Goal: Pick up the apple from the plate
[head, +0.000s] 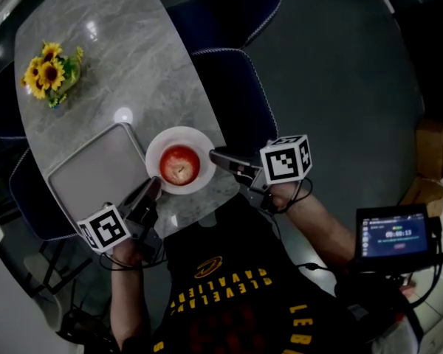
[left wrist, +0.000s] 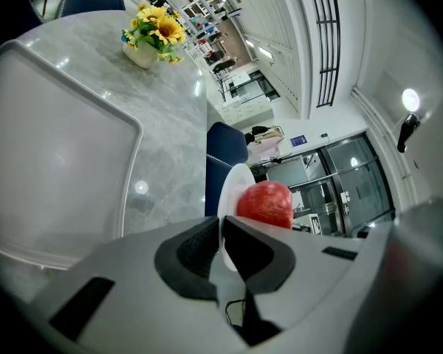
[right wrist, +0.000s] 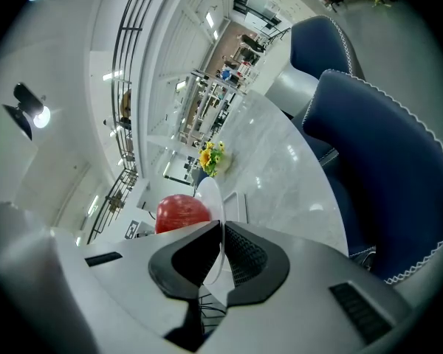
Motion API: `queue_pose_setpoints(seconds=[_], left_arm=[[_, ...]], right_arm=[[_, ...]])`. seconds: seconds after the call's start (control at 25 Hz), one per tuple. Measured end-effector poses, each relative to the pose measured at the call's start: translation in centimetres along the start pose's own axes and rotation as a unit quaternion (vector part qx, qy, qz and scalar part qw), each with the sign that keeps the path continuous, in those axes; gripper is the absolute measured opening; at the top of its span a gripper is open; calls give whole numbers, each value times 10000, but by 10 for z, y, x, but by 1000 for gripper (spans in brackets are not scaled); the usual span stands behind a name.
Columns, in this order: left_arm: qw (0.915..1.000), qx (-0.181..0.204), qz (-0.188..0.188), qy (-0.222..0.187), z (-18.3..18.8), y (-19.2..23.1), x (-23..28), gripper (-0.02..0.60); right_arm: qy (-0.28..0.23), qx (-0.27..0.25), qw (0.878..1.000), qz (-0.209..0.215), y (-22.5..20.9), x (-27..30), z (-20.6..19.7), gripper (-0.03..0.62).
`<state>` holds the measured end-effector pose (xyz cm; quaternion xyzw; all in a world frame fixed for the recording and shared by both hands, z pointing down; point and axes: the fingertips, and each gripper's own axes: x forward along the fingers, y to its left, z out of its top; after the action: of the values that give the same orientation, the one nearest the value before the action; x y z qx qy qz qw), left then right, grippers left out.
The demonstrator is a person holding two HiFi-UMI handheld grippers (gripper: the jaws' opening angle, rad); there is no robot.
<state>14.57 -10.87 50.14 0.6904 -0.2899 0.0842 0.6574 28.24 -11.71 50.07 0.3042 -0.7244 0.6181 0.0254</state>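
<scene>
The apple (head: 179, 164) sits mid-plate (head: 156, 147), near the desk (head: 133, 57) edge. The left gripper (left wrist: 220, 232) and right gripper (right wrist: 221, 243) each pinch the plate's rim on opposite sides. An uneven lift could tilt the plate and roll the apple off.

Grey marble table (head: 136, 46) bears tray (head: 96, 169), plate (head: 154, 152) (white), sunflowers (head: 49, 69).

One apple (head: 179, 164), one plate (head: 179, 133) (white), one tray (head: 96, 168).

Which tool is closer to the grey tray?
Left. The left tool clamps the plate rim beside the tray; the right tool clamps the rim's opposite side.
</scene>
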Motion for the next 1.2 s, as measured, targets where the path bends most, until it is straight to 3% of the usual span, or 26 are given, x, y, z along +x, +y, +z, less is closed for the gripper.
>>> queue_pose_setpoints(seconds=[0.52, 0.92, 1.2], left_arm=[[9999, -59, -72, -40, -1, -1, 1, 26], [9996, 215, -205, -14, 1, -5, 5, 26], [9997, 185, -164, -2, 2, -5, 4, 26]], right_arm=[[38, -29, 10000, 17, 1, 0, 1, 25], [42, -91, 9999, 54, 2, -2, 3, 25], [29, -38, 9999, 106, 0, -1, 3, 25]])
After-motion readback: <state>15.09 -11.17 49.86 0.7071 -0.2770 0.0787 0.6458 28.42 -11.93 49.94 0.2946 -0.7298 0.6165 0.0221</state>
